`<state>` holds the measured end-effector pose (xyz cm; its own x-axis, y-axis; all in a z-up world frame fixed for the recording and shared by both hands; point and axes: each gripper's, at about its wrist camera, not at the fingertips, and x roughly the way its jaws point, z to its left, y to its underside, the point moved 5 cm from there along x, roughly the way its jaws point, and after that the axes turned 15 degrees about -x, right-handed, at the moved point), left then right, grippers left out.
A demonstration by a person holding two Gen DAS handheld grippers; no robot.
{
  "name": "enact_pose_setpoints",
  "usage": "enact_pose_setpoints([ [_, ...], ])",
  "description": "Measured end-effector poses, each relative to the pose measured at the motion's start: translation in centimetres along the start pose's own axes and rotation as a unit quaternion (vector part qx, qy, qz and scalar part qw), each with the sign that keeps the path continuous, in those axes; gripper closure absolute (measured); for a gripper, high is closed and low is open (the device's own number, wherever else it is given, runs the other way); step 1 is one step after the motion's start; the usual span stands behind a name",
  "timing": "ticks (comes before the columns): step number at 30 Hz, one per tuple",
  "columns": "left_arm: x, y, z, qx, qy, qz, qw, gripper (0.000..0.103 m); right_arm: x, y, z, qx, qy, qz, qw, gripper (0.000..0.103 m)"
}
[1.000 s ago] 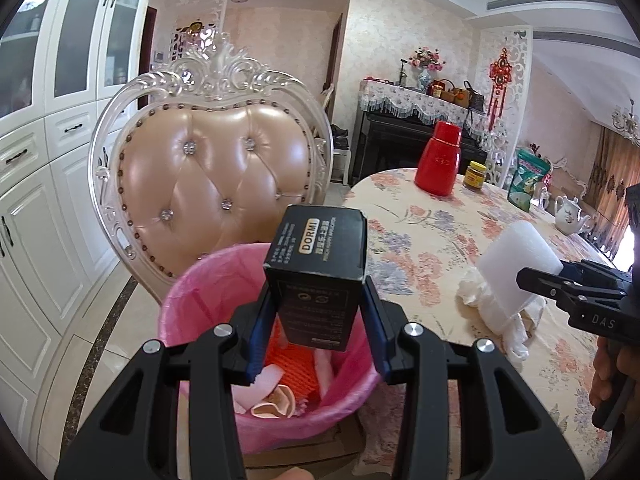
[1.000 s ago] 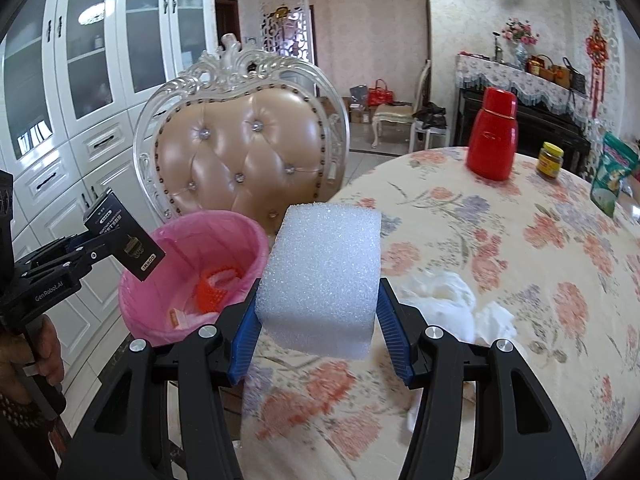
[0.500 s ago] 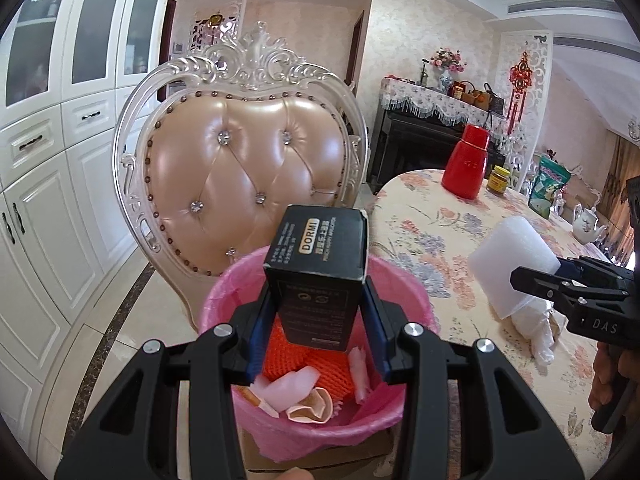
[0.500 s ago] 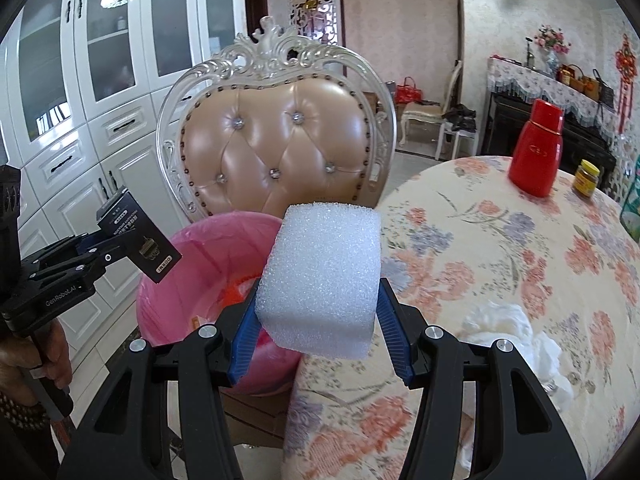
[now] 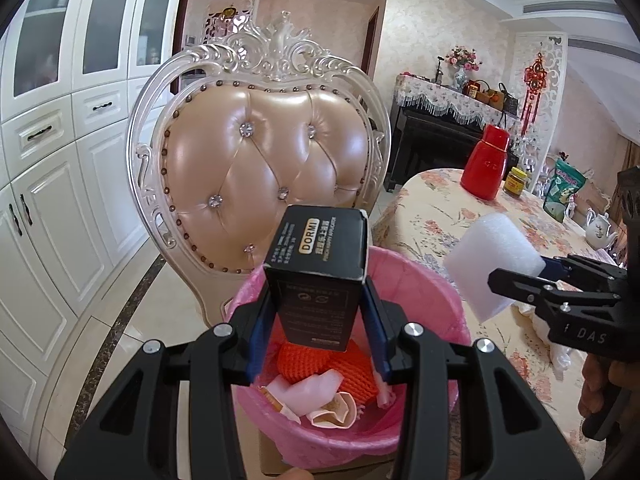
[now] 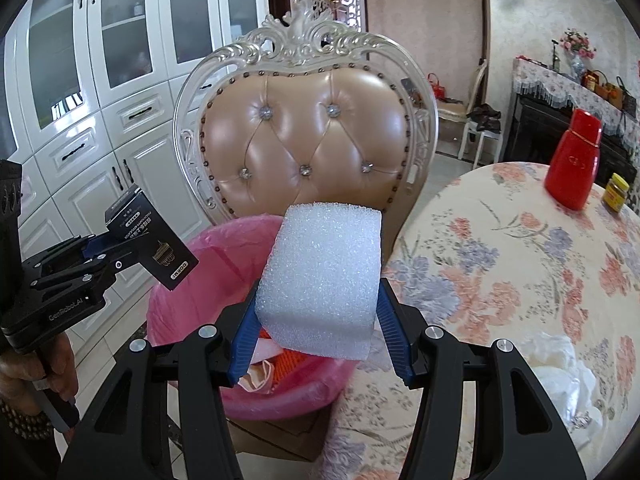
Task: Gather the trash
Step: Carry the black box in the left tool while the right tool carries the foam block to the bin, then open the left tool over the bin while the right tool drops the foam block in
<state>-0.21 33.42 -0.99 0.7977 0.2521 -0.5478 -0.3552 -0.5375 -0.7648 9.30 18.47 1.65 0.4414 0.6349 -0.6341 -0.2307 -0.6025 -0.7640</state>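
My left gripper [image 5: 316, 332] is shut on a black box [image 5: 320, 272] with gold lettering, held right over the mouth of the pink-lined bin [image 5: 424, 292]. The bin holds orange netting [image 5: 316, 360] and pale scraps. A white foam block [image 6: 324, 280] sits clamped between the blue pads of my right gripper [image 6: 320, 336], above the bin's right rim [image 6: 224, 248] beside the table edge. Each gripper shows in the other's view: the foam block [image 5: 492, 260] to the right, the black box [image 6: 152, 248] to the left. Crumpled white tissue [image 6: 560, 364] lies on the table.
A tufted peach chair [image 5: 260, 152] stands just behind the bin. The round table with floral cloth [image 6: 520, 260] carries a red thermos [image 6: 576, 164], a yellow jar [image 6: 616, 192] and a green packet [image 5: 564, 192]. White cabinets [image 5: 48, 168] line the left wall. The bin rests on a cardboard box [image 6: 280, 436].
Both grippers have moved left toward the bin with their loads. The black box now hangs over the bin's middle and the foam block has left the table for the bin's rim.
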Motion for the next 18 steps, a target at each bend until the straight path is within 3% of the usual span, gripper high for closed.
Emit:
enact_pose_setpoints([
  [15, 0.9, -0.3, 0.6, -0.002, -0.005, 0.008, 1.0, 0.062, 3.2, -0.8, 1.7, -0.016, -0.023, 0.014, 1.0, 0.05],
  [18, 1.0, -0.3, 0.6, -0.003, -0.006, 0.008, 0.9999, 0.054, 3.6, -0.7, 1.8, -0.018, -0.025, 0.018, 0.999, 0.049],
])
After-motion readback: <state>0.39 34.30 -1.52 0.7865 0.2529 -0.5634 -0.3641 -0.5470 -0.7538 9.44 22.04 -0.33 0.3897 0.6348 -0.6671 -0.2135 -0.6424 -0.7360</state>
